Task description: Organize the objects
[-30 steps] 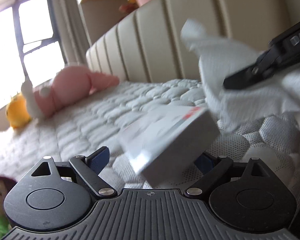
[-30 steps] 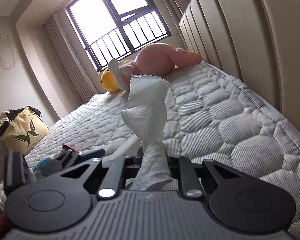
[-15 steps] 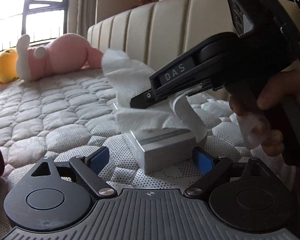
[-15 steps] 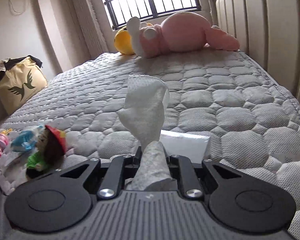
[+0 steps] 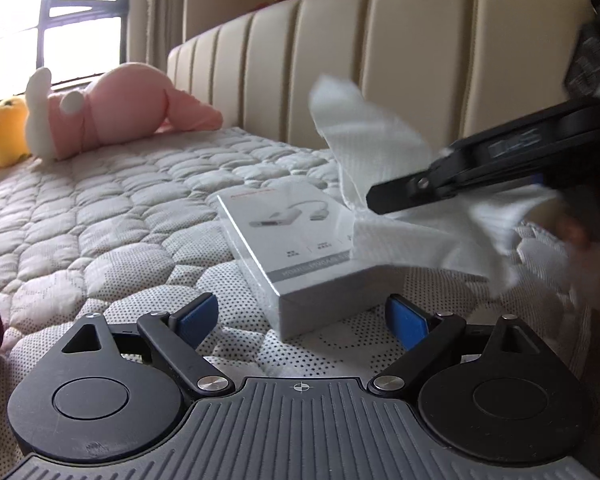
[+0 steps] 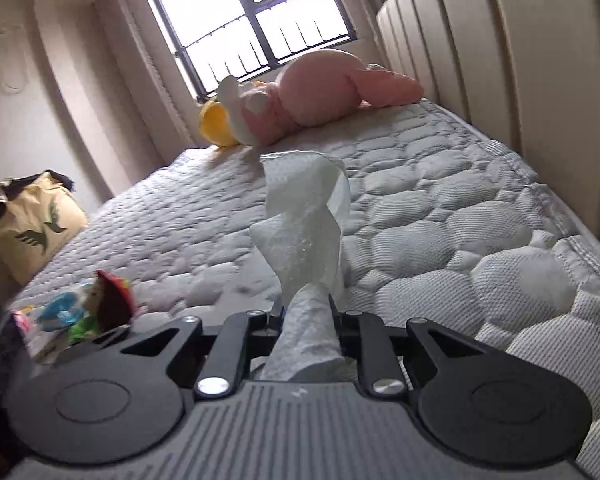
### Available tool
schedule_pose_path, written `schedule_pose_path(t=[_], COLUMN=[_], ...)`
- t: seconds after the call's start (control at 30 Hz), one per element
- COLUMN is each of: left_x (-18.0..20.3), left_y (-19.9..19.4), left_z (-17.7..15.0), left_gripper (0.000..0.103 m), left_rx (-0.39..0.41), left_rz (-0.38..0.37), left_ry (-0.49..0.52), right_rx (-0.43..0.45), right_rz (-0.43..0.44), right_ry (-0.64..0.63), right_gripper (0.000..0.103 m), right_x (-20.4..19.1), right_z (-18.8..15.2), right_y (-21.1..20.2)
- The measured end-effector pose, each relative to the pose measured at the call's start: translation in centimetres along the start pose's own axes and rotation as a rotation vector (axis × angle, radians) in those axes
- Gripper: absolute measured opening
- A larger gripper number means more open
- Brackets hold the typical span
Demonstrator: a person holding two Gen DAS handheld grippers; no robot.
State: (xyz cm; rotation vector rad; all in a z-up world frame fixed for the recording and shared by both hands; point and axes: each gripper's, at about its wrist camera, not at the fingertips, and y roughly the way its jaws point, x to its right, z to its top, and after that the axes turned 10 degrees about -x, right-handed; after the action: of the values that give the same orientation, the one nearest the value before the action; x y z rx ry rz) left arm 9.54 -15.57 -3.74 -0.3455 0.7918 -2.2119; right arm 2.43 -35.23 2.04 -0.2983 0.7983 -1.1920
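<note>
A white-and-grey product box lies flat on the quilted mattress. My left gripper is open just in front of the box's near end, its blue fingertips apart on either side. My right gripper is shut on a white paper tissue that sticks up from its jaws. In the left wrist view that right gripper reaches in from the right above the box's far right corner, and the tissue drapes over that corner.
A pink plush toy and a yellow plush lie by the window. A padded beige headboard runs behind the bed. Small colourful toys sit at the mattress's left edge, beside a yellow bag.
The right gripper with the tissue has drawn back to the right and upward, uncovering most of the box top. My left gripper stays open in front of the box.
</note>
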Motion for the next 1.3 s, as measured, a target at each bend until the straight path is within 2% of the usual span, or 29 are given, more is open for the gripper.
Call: schedule_pose_path(t=[0.13, 0.3, 0.4, 0.47, 0.63, 0.73, 0.87, 0.93, 0.97, 1.0, 1.1, 1.13, 1.23, 1.3], left_x=[0.7, 0.2, 0.2, 0.4, 0.4, 0.2, 0.0, -0.4, -0.9, -1.7, -4.1, -4.7, -6.2, -6.8], left_y=[0.3, 0.5, 0.4, 0.3, 0.4, 0.5, 0.4, 0.2, 0.0, -0.3, -0.9, -1.0, -0.9, 0.1], left_z=[-0.2, -0.4, -0.5, -0.5, -0.5, -0.5, -0.3, 0.0, 0.2, 0.2, -0.3, -0.5, -1.4, -2.2], left_gripper=[0.097, 0.098, 0.098, 0.098, 0.099, 0.1, 0.101, 0.102, 0.102, 0.103, 0.103, 0.103, 0.103, 0.103], left_rx=[-0.013, -0.025, -0.029, -0.028, -0.035, -0.038, -0.053, -0.073, -0.077, -0.074, -0.081, -0.093, -0.117, -0.14], left_rz=[0.024, 0.003, 0.002, 0.008, 0.009, 0.002, -0.005, -0.019, -0.049, -0.11, -0.38, -0.474, -0.76, -0.908], left_ry=[0.035, 0.012, 0.007, 0.01, 0.007, -0.001, -0.023, -0.072, -0.128, -0.208, -0.487, -0.571, -0.822, -0.98], right_rx=[-0.055, -0.062, -0.047, -0.054, -0.067, -0.066, -0.04, -0.026, -0.021, -0.016, -0.005, -0.009, -0.043, -0.087], right_rz=[0.092, 0.053, -0.01, -0.038, -0.092, -0.077, -0.096, -0.113, -0.125, -0.141, -0.17, -0.168, -0.139, -0.109], right_ry=[-0.042, -0.063, -0.058, -0.027, 0.045, 0.08, 0.058, 0.035, 0.02, 0.005, -0.029, -0.041, -0.065, -0.063], right_gripper=[0.019, 0.016, 0.016, 0.02, 0.021, 0.021, 0.021, 0.021, 0.021, 0.021, 0.021, 0.016, 0.016, 0.016], right_x=[-2.3, -2.5, -1.5, -0.3, 2.3, 3.2, 2.8, 2.9, 3.0, 3.2, 4.2, 4.5, 5.5, 6.0], right_z=[-1.0, -1.7, -1.8, -2.1, -2.8, -3.0, -1.8, -0.2, 0.8, 1.8, 5.1, 6.3, 9.3, 10.6], right_y=[0.3, 0.9, 0.1, -0.3, -0.6, -0.5, -0.5, -0.2, 0.1, 0.6, 2.4, 3.3, 6.5, 8.9])
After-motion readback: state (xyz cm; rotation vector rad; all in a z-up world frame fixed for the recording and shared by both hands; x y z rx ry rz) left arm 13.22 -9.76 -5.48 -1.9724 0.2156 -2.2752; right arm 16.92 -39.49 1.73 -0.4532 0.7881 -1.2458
